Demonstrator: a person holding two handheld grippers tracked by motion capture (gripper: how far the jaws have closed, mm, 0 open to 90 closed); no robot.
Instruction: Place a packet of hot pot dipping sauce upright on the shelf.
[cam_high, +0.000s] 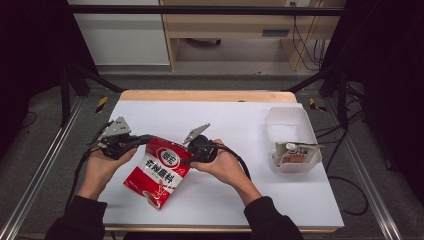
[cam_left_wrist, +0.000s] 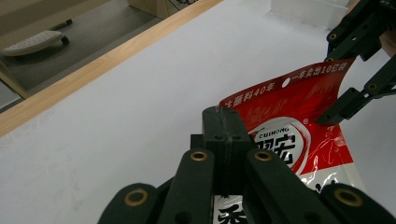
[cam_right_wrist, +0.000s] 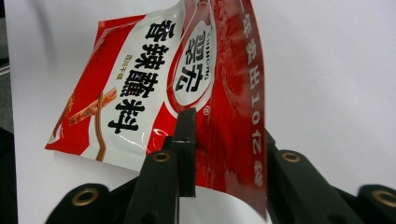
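A red and white seasoning packet (cam_high: 159, 172) hangs tilted over the white table (cam_high: 240, 125), its lower end near the surface. My left gripper (cam_high: 146, 140) is shut on the packet's top left corner; in the left gripper view the jaws (cam_left_wrist: 223, 114) pinch the packet (cam_left_wrist: 289, 126) at its edge. My right gripper (cam_high: 189, 156) sits at the packet's top right edge. In the right gripper view, one jaw lies in front of the packet (cam_right_wrist: 154, 84) and the other behind its curled red edge. A gap remains between the jaws of the right gripper (cam_right_wrist: 229, 133).
A clear plastic bin (cam_high: 287, 116) stands at the table's right side with a few small packets (cam_high: 296, 153) inside. The table's wooden far edge (cam_high: 205, 95) runs along the back. Dark frame posts stand beside both sides of the table.
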